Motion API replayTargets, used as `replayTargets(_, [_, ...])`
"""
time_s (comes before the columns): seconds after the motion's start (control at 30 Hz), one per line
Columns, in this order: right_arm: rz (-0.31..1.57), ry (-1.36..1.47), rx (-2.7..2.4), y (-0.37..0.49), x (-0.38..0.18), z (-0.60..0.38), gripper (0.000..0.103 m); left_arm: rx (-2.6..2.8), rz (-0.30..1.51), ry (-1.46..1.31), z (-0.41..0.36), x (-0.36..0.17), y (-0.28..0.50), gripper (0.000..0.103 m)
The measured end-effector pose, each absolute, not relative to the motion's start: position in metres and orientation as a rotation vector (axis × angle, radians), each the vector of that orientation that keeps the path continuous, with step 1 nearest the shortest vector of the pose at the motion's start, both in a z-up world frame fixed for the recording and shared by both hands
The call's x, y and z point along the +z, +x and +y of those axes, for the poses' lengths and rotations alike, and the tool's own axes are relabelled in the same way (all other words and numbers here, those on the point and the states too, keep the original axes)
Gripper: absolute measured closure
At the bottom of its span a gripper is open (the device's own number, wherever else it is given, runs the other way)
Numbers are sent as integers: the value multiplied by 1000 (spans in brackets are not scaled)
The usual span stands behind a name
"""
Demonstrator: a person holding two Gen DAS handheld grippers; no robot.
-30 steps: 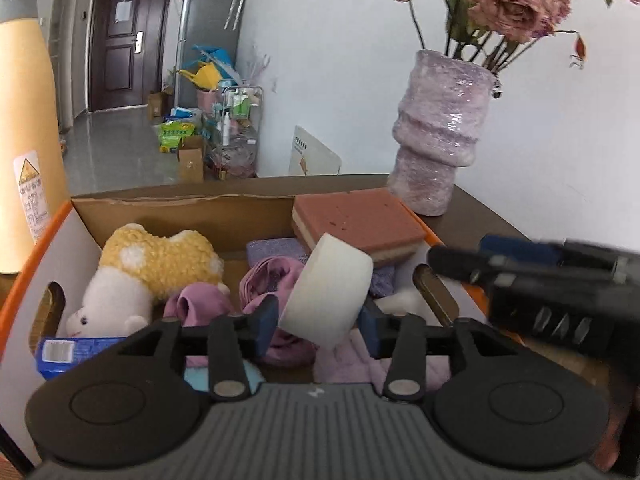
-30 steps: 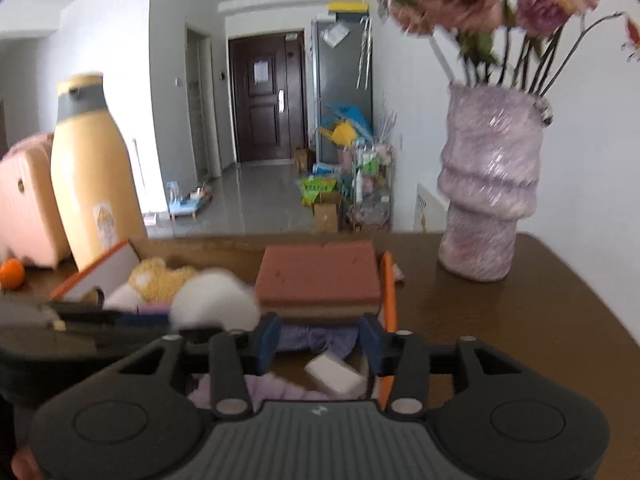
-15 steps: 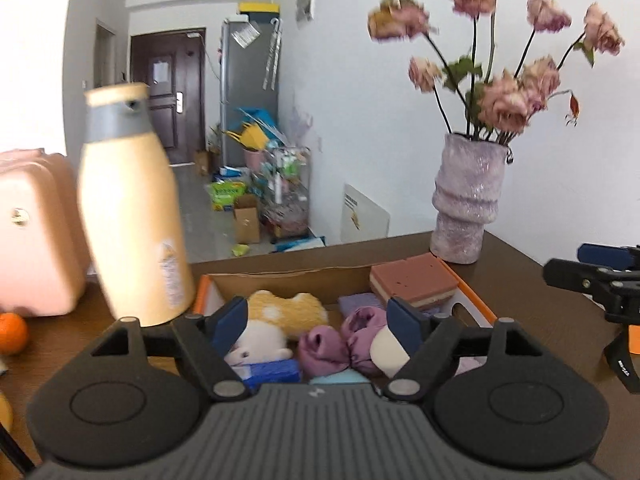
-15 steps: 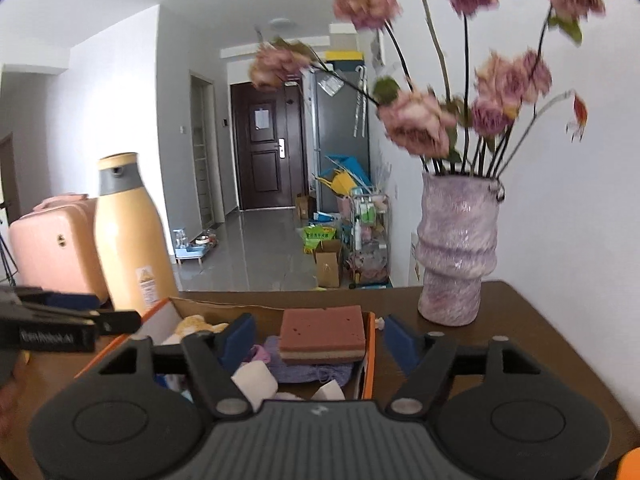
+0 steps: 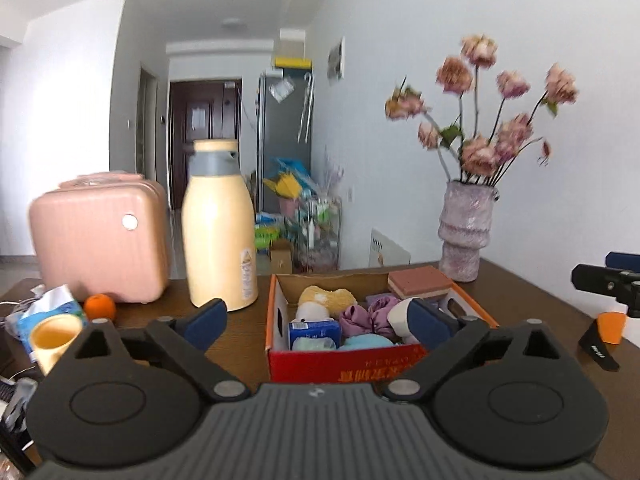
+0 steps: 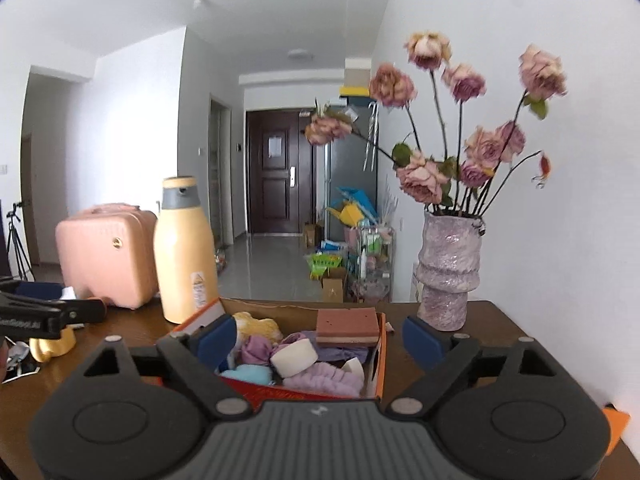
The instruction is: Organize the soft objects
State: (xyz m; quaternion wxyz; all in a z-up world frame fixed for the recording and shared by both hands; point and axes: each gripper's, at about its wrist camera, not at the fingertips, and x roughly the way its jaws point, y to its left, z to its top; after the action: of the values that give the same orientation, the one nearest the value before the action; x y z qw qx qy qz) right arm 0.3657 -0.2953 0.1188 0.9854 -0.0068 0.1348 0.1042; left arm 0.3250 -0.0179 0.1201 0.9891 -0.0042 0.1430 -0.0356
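Observation:
An orange-and-red cardboard box (image 5: 340, 364) stands on the brown table. It holds a brown sponge (image 5: 420, 282), a white roll (image 5: 400, 312), purple cloth (image 5: 366, 316), a yellow-white plush (image 5: 324, 300) and a blue tissue pack (image 5: 314, 332). My left gripper (image 5: 316, 320) hangs back from the box's near side, its jaws opening with nothing between them. My right gripper (image 6: 320, 338) is also drawn back from the box (image 6: 382, 344), its jaws opening around nothing. From there I see the sponge (image 6: 347, 326), the roll (image 6: 294, 356) and a lilac towel (image 6: 320, 380).
A purple vase of dried roses (image 5: 466, 240) stands at the back right. Left of the box are a tall yellow bottle (image 5: 218, 232), a pink case (image 5: 100, 240), an orange (image 5: 100, 306), a yellow cup (image 5: 54, 336) and a tissue pack (image 5: 48, 308).
Both grippers drew back and up from the box and their jaws spread wide. The white roll, earlier between the left fingers, now lies in the box.

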Motion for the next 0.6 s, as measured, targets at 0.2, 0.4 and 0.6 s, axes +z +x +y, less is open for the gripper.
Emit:
replayTargets(0.2, [212, 12, 204, 295, 105, -281, 13, -56, 241, 3, -8, 103, 249, 0])
replayTargets(0.4, [164, -6, 207, 224, 80, -260, 11, -59, 230, 10, -6, 82, 183, 0])
replayTargets(0.6, [128, 7, 246, 155, 49, -251, 9, -73, 189, 4, -8, 63, 112, 0])
